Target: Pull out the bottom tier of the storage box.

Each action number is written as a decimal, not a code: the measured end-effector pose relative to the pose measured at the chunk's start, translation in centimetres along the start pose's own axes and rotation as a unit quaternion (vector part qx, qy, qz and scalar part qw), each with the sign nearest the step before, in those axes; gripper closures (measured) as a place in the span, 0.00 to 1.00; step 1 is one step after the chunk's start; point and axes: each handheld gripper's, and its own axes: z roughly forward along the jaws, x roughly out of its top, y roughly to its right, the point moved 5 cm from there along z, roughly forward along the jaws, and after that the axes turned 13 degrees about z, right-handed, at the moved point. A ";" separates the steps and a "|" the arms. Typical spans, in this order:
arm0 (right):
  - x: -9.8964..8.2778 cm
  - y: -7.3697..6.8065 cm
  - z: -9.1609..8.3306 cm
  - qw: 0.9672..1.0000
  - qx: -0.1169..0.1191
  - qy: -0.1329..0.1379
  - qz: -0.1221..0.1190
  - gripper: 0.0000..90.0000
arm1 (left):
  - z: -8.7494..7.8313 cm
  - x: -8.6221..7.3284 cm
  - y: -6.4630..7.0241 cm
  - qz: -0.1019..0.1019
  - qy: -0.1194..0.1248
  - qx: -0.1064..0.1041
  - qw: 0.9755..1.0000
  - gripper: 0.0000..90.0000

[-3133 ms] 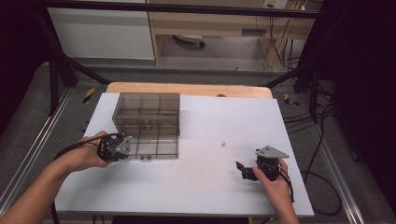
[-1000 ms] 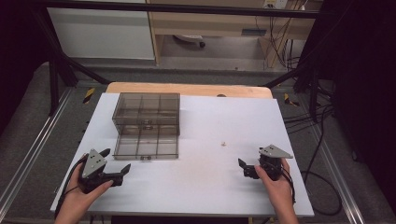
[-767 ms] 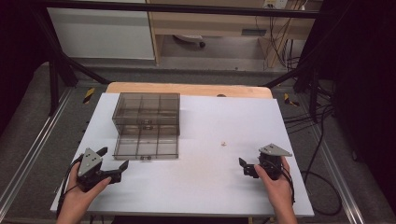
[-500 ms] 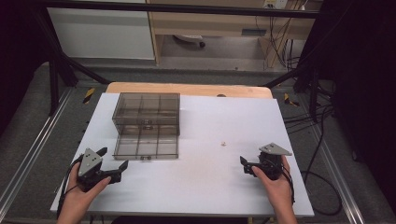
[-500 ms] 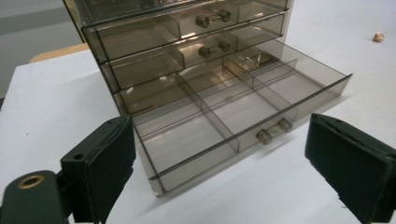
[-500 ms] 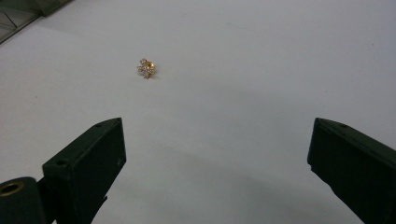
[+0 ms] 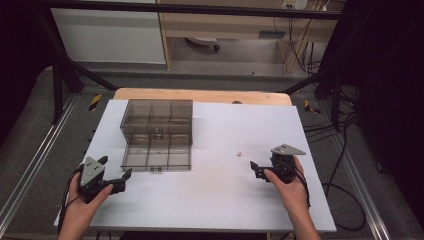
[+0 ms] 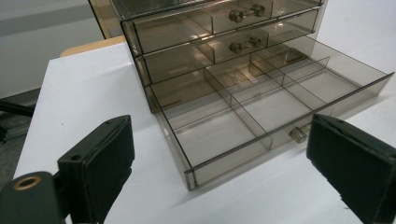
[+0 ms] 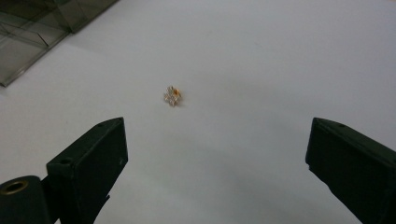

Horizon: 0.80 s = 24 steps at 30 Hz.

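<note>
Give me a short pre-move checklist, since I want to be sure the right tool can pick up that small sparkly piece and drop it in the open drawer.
1. Right tool open: ok, jaws stand wide apart.
2. Sparkly piece ahead of the right tool: ok, it lies on the white table, slightly left of centre between the jaws.
3. Bottom drawer pulled out: ok, compartments exposed.
4. Drawer compartments free: ok, nothing lies in them.
5. Left tool away from the drawer: ok, open and apart from it.
6. Piece's orientation for grasping: cannot tell, too small.
</note>
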 end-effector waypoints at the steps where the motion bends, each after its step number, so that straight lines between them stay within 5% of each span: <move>1: 0.6 -0.2 0.3 1.000 0.002 -0.002 0.000 0.07 | 0.1 0.0 -0.1 -0.001 0.000 0.001 1.000 0.09; 8: 4.3 -2.1 3.5 0.999 0.000 0.044 0.025 0.09 | -0.2 -0.4 -0.9 -0.005 -0.002 0.008 1.000 0.09; 12: 3.6 -3.0 4.8 0.999 -0.002 0.032 0.014 0.09 | -0.2 -0.6 -1.4 -0.013 -0.003 0.013 1.000 0.09; 18: 2.2 -3.2 4.2 1.000 -0.005 0.020 -0.008 0.07 | -0.2 -0.7 -2.0 -0.013 -0.003 0.020 1.000 0.08; 24: 1.7 -2.3 4.4 1.000 -0.003 0.017 0.011 0.07 | -0.5 -0.8 -2.2 -0.016 -0.002 0.020 1.000 0.08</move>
